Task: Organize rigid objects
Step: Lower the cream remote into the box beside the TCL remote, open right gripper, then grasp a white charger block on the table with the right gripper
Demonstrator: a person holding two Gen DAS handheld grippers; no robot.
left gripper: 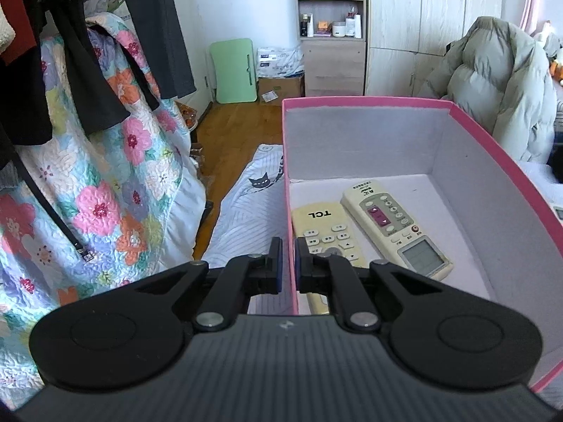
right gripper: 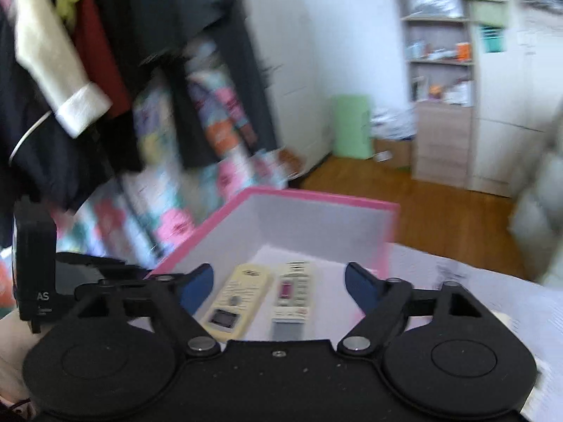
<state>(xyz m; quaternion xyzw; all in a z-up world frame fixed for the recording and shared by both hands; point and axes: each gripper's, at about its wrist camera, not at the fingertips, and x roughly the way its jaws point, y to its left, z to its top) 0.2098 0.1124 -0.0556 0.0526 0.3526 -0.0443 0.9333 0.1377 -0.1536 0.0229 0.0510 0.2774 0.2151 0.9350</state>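
The left gripper [left gripper: 288, 263] pinches the left wall of the pink cardboard box [left gripper: 289, 161]. At three o'clock, two cream plastic remotes [left gripper: 329, 234] lie side by side. The right gripper [right gripper: 279, 281] hangs wide open, empty.

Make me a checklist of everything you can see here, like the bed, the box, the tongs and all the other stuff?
Surface: cat-print bedsheet under the box.
Job's things: pink box holding two remotes, the TCL remote and the white remote, side by side, face up.
Clutter: nothing seen inside the box besides the remotes.
Tongs: left tongs pinch the box's left wall; right tongs wide open above the remotes, holding nothing.
Cables: nothing seen on the tongs; a black strap hangs over the floral quilt.
Surroundings: hanging clothes, shelf unit, grey puffer coat, wooden floor.
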